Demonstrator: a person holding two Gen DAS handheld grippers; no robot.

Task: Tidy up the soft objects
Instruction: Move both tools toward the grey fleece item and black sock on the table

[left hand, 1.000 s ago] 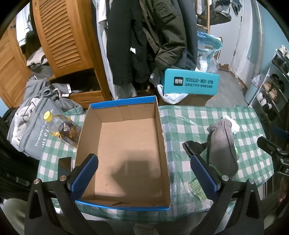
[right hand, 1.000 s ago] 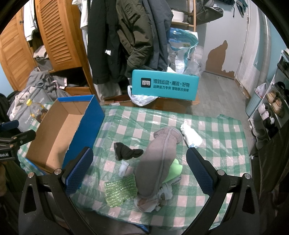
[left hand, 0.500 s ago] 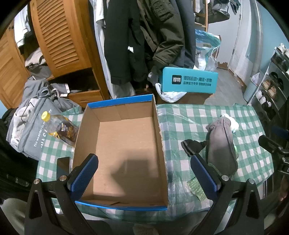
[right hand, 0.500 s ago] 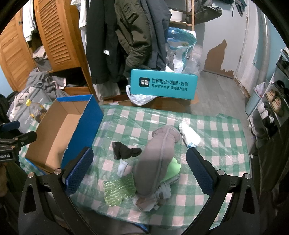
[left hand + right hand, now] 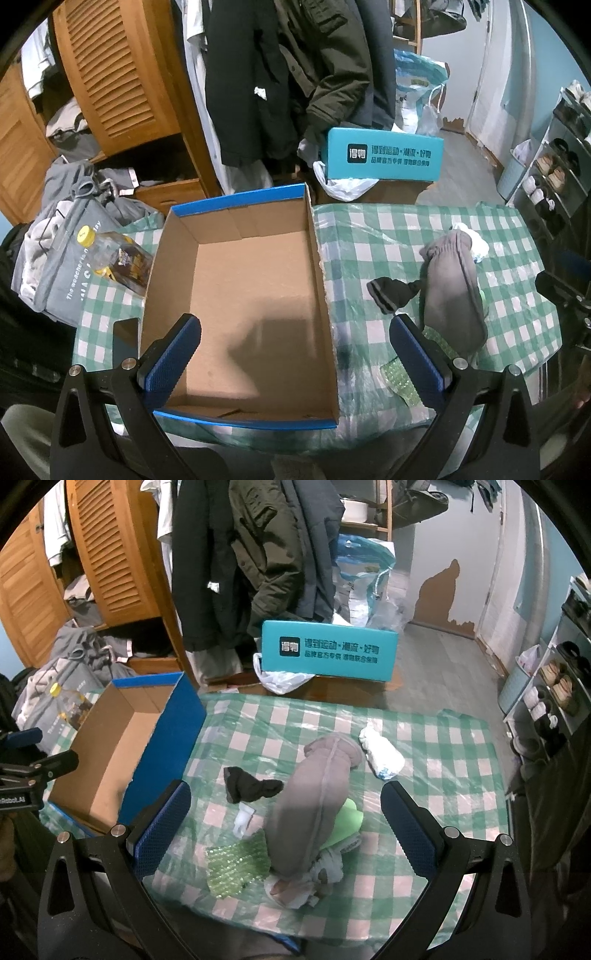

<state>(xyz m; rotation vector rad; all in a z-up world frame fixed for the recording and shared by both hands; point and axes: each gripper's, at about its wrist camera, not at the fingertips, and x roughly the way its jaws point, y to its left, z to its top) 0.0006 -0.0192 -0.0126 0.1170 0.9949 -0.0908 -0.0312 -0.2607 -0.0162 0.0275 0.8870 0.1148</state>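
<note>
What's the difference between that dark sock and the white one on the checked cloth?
The dark sock is blackish and lies crumpled near the blue-edged box; the white sock is pale, rolled into a bundle, on the grey garment's far side. The dark sock's end meets the garment; whether the white one touches is unclear. Both lie loose, ungripped.

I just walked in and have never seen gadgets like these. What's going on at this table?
A person is holding a two-fingered grabbing tool in each hand, about to tidy soft things into a box. Both tools are open and hold nothing. The left gripper hovers over the cardboard box, which has nothing in it. The right gripper hovers over the pile on the checked tablecloth: a grey cloth roll, a black sock, a white bundle and a green bubble sheet.
</note>
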